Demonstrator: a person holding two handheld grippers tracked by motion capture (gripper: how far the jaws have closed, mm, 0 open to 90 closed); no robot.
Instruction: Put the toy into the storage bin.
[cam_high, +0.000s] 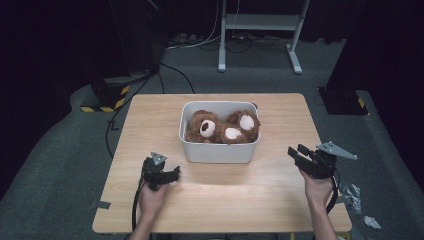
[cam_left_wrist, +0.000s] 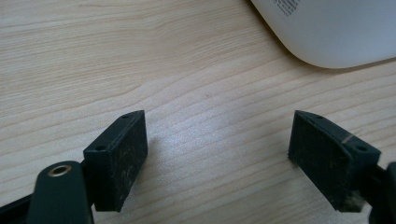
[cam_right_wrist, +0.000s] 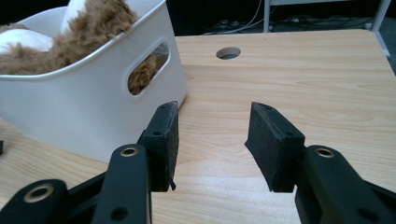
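Observation:
A white plastic bin (cam_high: 219, 150) stands in the middle of the wooden table (cam_high: 150, 115). Inside it lies a brown plush bear (cam_high: 222, 127) with pale patches; its fur shows through the bin's handle slot (cam_right_wrist: 145, 67) in the right gripper view. My left gripper (cam_high: 172, 173) rests low over the table in front of the bin's left corner, open with bare wood between its pads (cam_left_wrist: 122, 161). The bin's rounded corner (cam_left_wrist: 336, 32) sits just beyond it. My right gripper (cam_high: 296, 152) hovers at the table's right side, open and holding nothing, pointing toward the bin (cam_right_wrist: 93, 102).
A round cable hole (cam_right_wrist: 228, 52) pierces the table behind the bin. A white metal stand (cam_high: 260, 30) and cables lie on the grey floor beyond the table. Scraps of tape lie on the floor at the right (cam_high: 352, 195). Yellow-black hazard marking sits at back left (cam_high: 107, 100).

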